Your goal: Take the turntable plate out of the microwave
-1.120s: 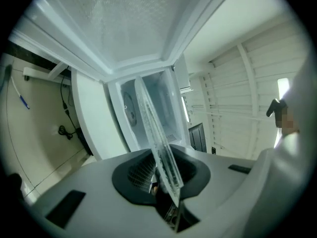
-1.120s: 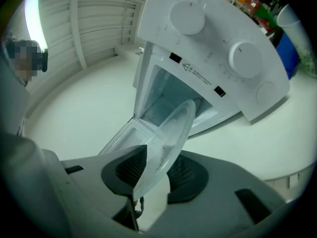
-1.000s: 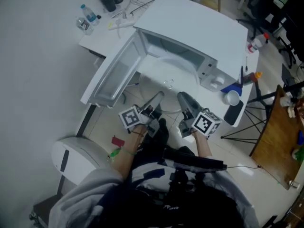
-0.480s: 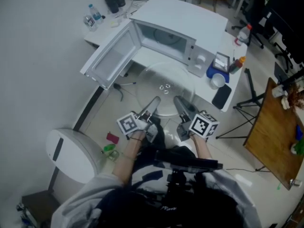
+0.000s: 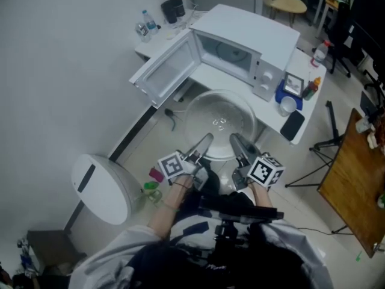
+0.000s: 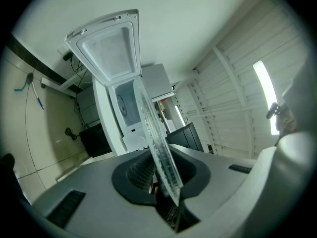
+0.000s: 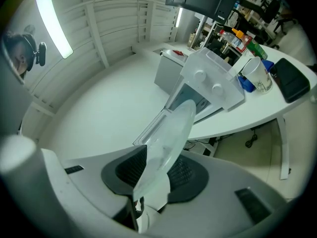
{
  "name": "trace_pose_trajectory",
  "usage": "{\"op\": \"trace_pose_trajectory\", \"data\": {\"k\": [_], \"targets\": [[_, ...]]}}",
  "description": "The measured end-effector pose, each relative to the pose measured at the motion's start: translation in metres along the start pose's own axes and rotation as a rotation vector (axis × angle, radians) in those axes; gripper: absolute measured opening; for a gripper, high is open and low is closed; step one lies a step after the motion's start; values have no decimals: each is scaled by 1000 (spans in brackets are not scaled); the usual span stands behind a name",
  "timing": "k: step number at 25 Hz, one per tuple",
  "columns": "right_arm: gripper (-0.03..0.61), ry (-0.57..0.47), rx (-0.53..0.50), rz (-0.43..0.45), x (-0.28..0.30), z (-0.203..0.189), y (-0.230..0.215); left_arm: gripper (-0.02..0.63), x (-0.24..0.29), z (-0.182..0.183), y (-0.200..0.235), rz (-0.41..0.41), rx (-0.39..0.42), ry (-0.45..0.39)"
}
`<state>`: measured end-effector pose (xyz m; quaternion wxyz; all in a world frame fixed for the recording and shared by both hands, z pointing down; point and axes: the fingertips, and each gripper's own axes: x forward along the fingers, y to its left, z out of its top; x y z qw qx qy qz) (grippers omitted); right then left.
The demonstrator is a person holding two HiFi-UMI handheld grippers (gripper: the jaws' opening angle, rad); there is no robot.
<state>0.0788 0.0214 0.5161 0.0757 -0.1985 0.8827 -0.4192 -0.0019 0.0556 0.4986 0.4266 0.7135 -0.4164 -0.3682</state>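
1. Glass, clear and round: the turntable plate (image 5: 221, 122) is out of the microwave (image 5: 252, 35), carried almost level in the air above the front edge of the white table (image 5: 209, 77).
2. Both grippers bite the plate's near rim. The left gripper (image 5: 204, 138) is clamped on it at the plate's 7 o'clock and the right gripper (image 5: 236, 138) at 5 o'clock. Each gripper view shows the glass edge pinched between the pads.
3. From the fingers the disc stretches away toward 12 o'clock, and neither hand is nearer its centre, so the load looks evenly shared.
4. At the plate's 12 o'clock the oven cavity gapes. Its open door (image 5: 165, 74) hangs out at 10 o'clock, the likeliest thing to clip on a swing that way.
5. At 2 o'clock a cup (image 5: 289, 105) and a dark phone (image 5: 293, 125) crowd the table's corner. A white bin (image 5: 102, 188) stands on the floor at 8 o'clock.
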Motion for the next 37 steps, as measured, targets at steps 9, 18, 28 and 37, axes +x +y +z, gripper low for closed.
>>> {"op": "trace_pose_trajectory", "data": {"k": [9, 18, 28, 37], "targets": [[118, -29, -26, 6, 16, 4, 18, 46, -4, 22, -6, -27, -15, 10], [120, -95, -23, -65, 43, 28, 24, 46, 21, 57, -12, -69, -75, 81], [120, -139, -36, -121, 56, 26, 5, 46, 25, 71, 7, -60, -57, 132], [120, -181, -63, -101, 65, 36, 4, 46, 34, 85, 6, -115, 22, 153]]}}
